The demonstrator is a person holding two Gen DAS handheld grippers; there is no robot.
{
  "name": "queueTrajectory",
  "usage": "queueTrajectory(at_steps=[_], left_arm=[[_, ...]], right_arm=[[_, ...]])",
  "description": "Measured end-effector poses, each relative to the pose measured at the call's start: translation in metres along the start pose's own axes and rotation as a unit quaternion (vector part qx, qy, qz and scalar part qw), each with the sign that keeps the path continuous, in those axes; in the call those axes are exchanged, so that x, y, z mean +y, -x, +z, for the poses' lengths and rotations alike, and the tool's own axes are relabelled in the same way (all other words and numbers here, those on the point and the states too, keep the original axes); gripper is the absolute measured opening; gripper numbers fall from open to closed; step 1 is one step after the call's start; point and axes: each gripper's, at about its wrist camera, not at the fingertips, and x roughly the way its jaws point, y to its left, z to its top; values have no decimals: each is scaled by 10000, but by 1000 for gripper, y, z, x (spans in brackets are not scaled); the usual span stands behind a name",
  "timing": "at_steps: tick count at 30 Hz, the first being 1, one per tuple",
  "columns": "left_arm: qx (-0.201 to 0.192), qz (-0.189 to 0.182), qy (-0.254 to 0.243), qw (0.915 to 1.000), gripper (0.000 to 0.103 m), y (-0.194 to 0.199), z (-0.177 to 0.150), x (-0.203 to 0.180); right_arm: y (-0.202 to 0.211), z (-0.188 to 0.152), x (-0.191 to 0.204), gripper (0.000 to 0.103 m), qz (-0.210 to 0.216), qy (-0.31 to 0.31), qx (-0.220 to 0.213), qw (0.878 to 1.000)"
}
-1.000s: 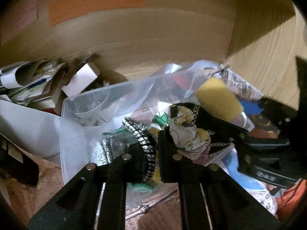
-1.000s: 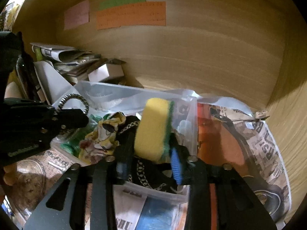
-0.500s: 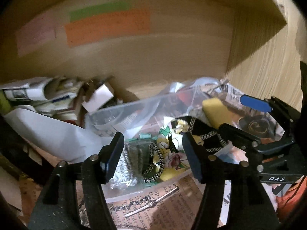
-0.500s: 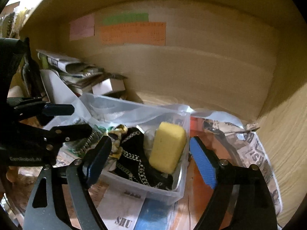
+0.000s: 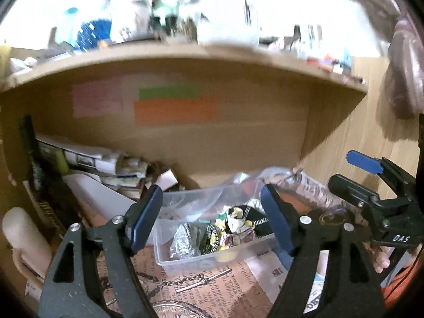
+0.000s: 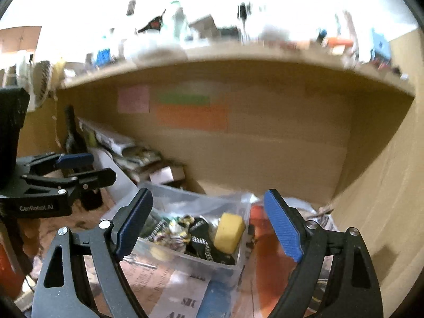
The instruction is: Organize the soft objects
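A clear plastic bin (image 5: 185,258) (image 6: 233,269) stands on newspaper in a wooden shelf bay. In it lie a yellow sponge (image 6: 229,232), a floral cloth (image 5: 234,221) (image 6: 176,229), a black fabric piece with a chain (image 6: 202,241) and a braided black-and-white band (image 5: 213,234). My left gripper (image 5: 212,217) is open and empty, held back from the bin. My right gripper (image 6: 208,225) is open and empty, also back from the bin. Each gripper shows in the other's view, the right (image 5: 371,182) and the left (image 6: 79,169).
A stack of papers and a small box (image 5: 111,169) lies at the back left. A metal chain with a bar (image 5: 196,283) lies on the newspaper before the bin. Sticky notes (image 5: 175,111) hang on the back wall. The shelf board above (image 5: 185,53) carries clutter.
Both grippers opened and let go, the left of the braided band and the right of the sponge, which now lie in the bin. Both have drawn back and tilted up.
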Motion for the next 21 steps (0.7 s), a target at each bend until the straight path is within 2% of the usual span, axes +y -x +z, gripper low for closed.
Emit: queueTrajectory(at_steps=[2, 4, 6, 11, 21], left_arm=[[-184, 61, 12, 9998, 81, 14, 0, -1], [-373, 128, 32, 9992, 91, 29, -1, -2], [-535, 196, 78, 9983, 97, 41, -2, -3], [-722, 142, 190, 9971, 100, 61, -5, -3], [-895, 267, 104, 9956, 102, 79, -12, -11]], right_arm=[[8, 3, 2, 92, 5, -10, -127, 9999], [18, 5, 6, 94, 24, -5, -262, 9997], [28, 7, 10, 96, 34, 2, -354, 9994], [39, 8, 20, 103, 42, 19, -422, 9991], [49, 1, 21, 103, 68, -130, -394, 9991]])
